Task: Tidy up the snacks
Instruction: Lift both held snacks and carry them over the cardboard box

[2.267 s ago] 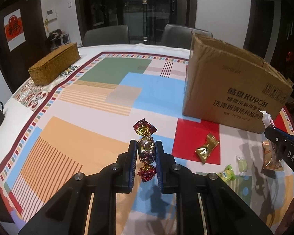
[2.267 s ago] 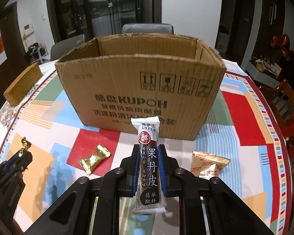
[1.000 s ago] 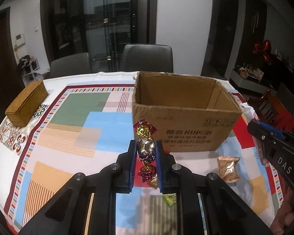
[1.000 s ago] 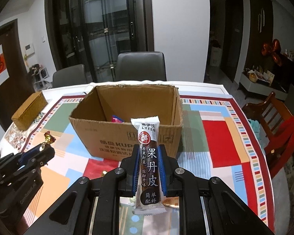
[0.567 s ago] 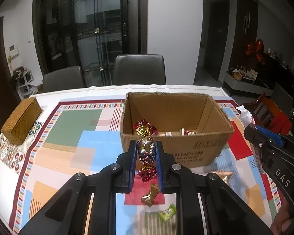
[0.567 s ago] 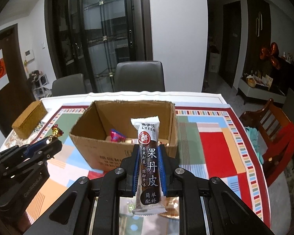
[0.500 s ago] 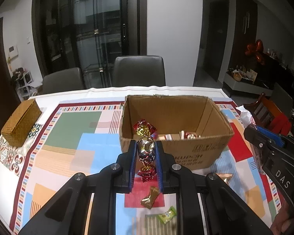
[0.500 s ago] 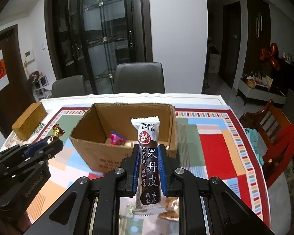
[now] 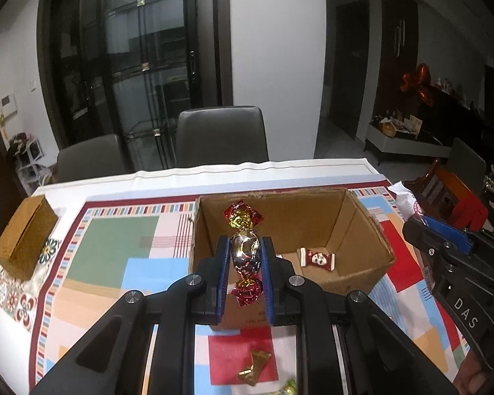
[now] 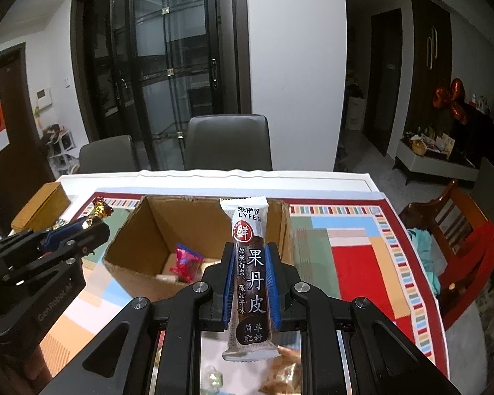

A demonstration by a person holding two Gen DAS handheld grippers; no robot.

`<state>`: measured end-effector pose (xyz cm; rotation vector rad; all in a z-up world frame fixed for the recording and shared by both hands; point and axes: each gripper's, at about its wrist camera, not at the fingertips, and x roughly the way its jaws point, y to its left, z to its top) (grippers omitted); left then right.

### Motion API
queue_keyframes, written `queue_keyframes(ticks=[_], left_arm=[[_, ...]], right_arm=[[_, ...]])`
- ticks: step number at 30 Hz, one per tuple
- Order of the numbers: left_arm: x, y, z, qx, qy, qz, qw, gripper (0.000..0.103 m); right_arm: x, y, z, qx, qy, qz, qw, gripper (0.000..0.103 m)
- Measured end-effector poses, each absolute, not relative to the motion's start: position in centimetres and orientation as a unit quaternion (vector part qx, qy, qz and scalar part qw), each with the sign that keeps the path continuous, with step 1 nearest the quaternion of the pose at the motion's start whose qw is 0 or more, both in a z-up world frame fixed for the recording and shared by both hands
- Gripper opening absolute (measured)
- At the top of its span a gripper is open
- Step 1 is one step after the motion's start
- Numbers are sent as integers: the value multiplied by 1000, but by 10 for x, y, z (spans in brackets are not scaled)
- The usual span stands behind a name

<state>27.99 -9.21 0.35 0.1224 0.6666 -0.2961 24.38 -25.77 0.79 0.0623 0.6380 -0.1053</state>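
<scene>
My left gripper (image 9: 245,256) is shut on a red-and-gold foil candy (image 9: 244,252) and holds it above the near wall of the open cardboard box (image 9: 365,230). A red-white snack (image 9: 316,258) lies inside the box. My right gripper (image 10: 251,270) is shut on a long dark fruit-leather bar (image 10: 251,279), held upright above the near edge of the box (image 10: 138,230). A pink packet (image 10: 187,261) lies inside. The left gripper shows in the right wrist view (image 10: 79,230), and the right gripper in the left wrist view (image 9: 418,227).
A gold candy (image 9: 255,367) and a green candy (image 9: 289,386) lie on the patterned tablecloth (image 9: 108,253) in front of the box. A woven box (image 9: 24,235) stands at the left. Grey chairs (image 9: 220,136) stand behind the table; a wooden chair (image 10: 461,230) stands at the right.
Both grippers have risen and moved forward over the box with their snacks held. The box interior now shows more from above.
</scene>
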Motion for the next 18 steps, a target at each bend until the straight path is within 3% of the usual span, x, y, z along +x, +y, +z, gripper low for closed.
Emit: queue_keyframes(ticks=[18], left_arm=[[321, -93, -6, 61, 334, -161, 927, 19]], right_arm=[[286, -254, 4, 18, 315, -50, 948, 19]])
